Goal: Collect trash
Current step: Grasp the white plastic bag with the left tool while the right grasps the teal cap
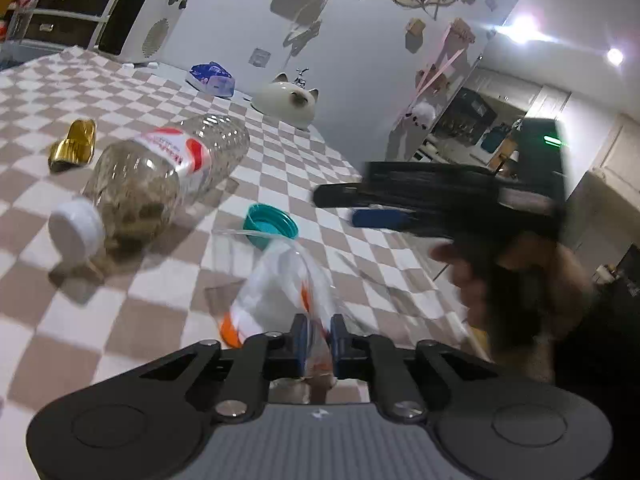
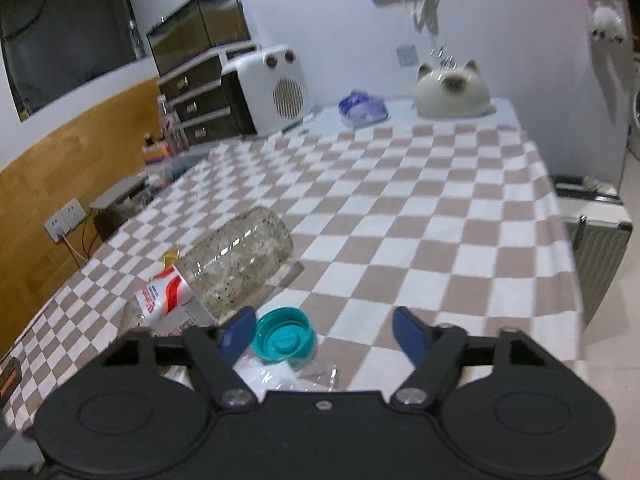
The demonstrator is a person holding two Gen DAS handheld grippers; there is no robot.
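My left gripper (image 1: 318, 338) is shut on a clear plastic bag (image 1: 280, 284) with orange marks, held just above the checkered tablecloth (image 1: 168, 308). A teal lid (image 1: 270, 226) lies beyond the bag. A clear plastic bottle (image 1: 160, 184) with a white cap and red-white label lies on its side at the left, and a gold wrapper (image 1: 74, 146) lies behind it. My right gripper (image 1: 340, 200) hovers at the right in the left wrist view. In the right wrist view it (image 2: 324, 334) is open above the teal lid (image 2: 285, 338), with the bottle (image 2: 228, 268) to its left and the bag (image 2: 272, 374) below.
A white heater (image 2: 268, 88), a blue packet (image 2: 362, 108) and a cat-shaped ceramic dish (image 2: 452, 90) stand at the far end of the table. Dark drawers (image 2: 196, 96) stand at the left. The table's right edge (image 2: 560, 216) drops to a radiator and floor.
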